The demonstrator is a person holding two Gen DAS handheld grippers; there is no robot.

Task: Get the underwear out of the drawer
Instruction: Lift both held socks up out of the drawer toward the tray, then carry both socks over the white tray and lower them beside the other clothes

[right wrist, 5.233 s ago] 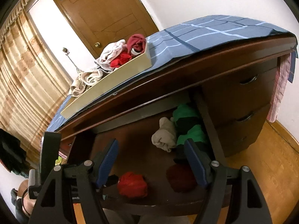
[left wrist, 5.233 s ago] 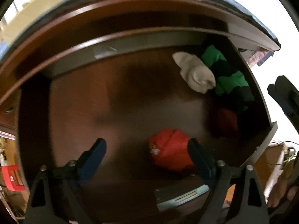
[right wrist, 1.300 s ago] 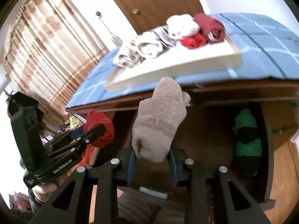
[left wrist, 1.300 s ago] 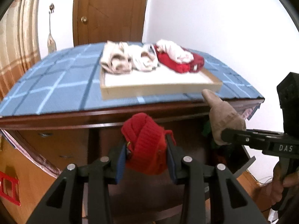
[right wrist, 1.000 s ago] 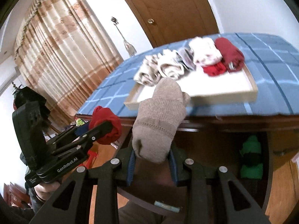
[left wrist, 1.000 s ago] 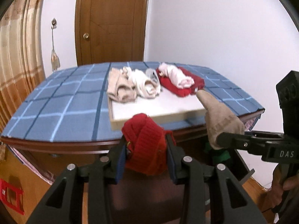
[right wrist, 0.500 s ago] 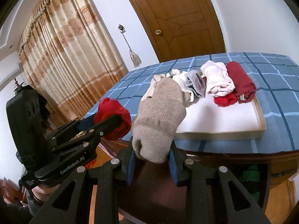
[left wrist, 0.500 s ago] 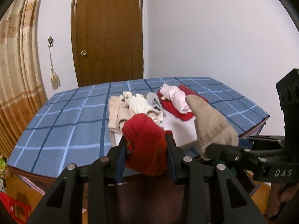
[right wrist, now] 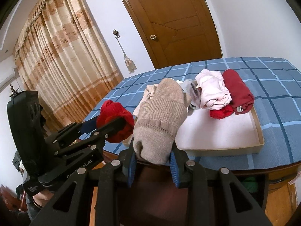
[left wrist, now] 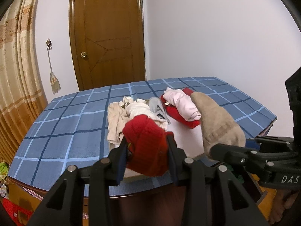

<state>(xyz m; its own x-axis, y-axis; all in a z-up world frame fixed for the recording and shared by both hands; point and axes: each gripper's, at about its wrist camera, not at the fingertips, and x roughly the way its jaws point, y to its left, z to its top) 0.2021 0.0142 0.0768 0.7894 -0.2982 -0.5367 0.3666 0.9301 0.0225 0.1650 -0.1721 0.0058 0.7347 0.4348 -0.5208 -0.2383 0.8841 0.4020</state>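
My left gripper (left wrist: 147, 150) is shut on a rolled red garment (left wrist: 145, 143), held above the front edge of the dresser top. That red garment (right wrist: 114, 118) also shows at the left of the right wrist view. Beside it, my right gripper (right wrist: 152, 160) is shut on a rolled beige garment (right wrist: 161, 114), which the left wrist view shows as a beige roll (left wrist: 216, 124) to the right. Both hang just in front of a shallow white tray (right wrist: 222, 131) on the blue checked cloth (left wrist: 71, 120). The open drawer (right wrist: 250, 184) lies below, mostly hidden.
The white tray holds several rolled garments along its far side: cream (left wrist: 116, 118), grey, pink (right wrist: 212, 90) and dark red (right wrist: 239, 90). A green garment (right wrist: 249, 183) stays in the drawer. A wooden door (left wrist: 107, 35) and curtains (right wrist: 62, 56) stand behind.
Both grippers have risen with their garments from drawer level to above the dresser top and moved closer to the tray. The grips are unchanged.
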